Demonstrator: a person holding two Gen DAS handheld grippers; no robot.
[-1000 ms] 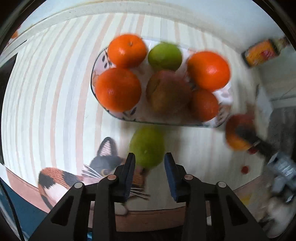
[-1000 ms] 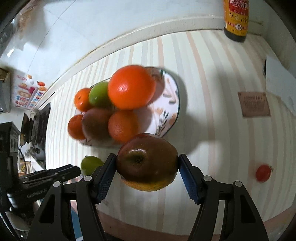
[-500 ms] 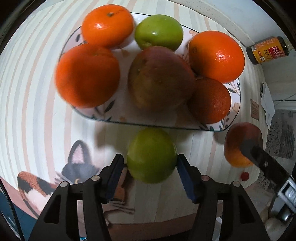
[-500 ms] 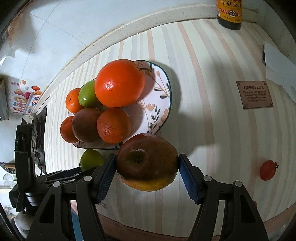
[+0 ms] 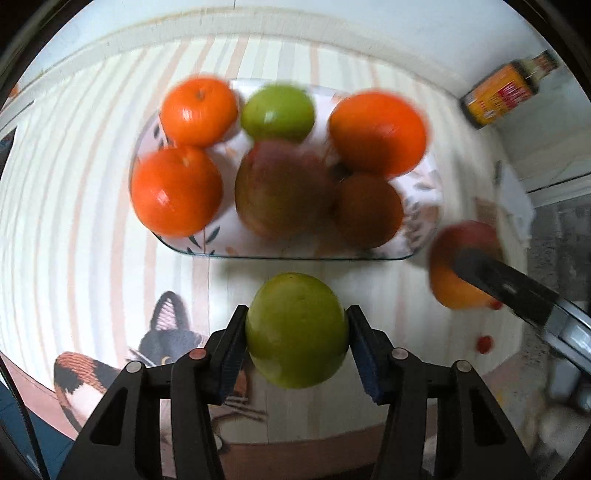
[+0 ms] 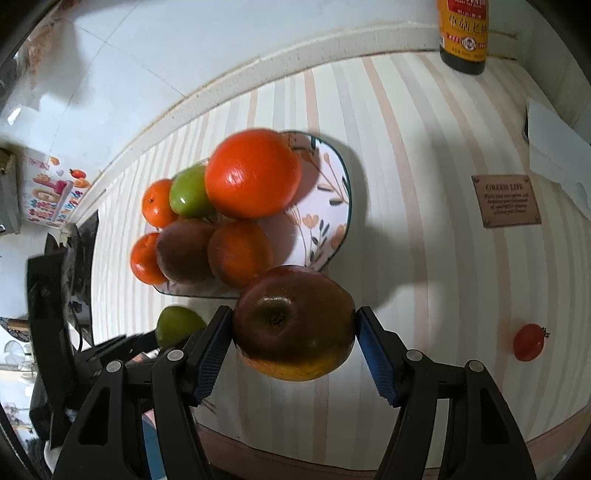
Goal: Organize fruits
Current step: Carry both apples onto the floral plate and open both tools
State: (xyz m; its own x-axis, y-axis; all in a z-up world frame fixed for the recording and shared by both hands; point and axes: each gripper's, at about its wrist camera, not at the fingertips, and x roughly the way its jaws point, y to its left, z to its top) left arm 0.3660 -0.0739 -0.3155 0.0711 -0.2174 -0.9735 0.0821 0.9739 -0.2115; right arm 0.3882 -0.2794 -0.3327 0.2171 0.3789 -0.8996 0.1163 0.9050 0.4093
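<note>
My left gripper [image 5: 295, 332] is shut on a green fruit [image 5: 296, 329], held just in front of the flowered plate [image 5: 424, 206]. The plate holds several oranges [image 5: 176, 191], another green fruit [image 5: 277, 111] and a dark red apple [image 5: 284, 192]. My right gripper [image 6: 294, 323] is shut on a dark red-and-yellow apple [image 6: 295, 323], held at the plate's [image 6: 328, 206] near right edge. That apple also shows in the left wrist view [image 5: 461, 269], and the held green fruit shows in the right wrist view [image 6: 177, 325].
A sauce bottle [image 6: 463, 33] stands at the back against the wall. A small red tomato [image 6: 529, 342] lies on the striped cloth at right, near a brown label [image 6: 511, 201] and white paper [image 6: 554, 147]. A cat picture [image 5: 166, 332] is on the cloth's near edge.
My left gripper closed on the green fruit and pulled back with it, so the plate looks farther. The right gripper stayed shut on the apple, nearly still.
</note>
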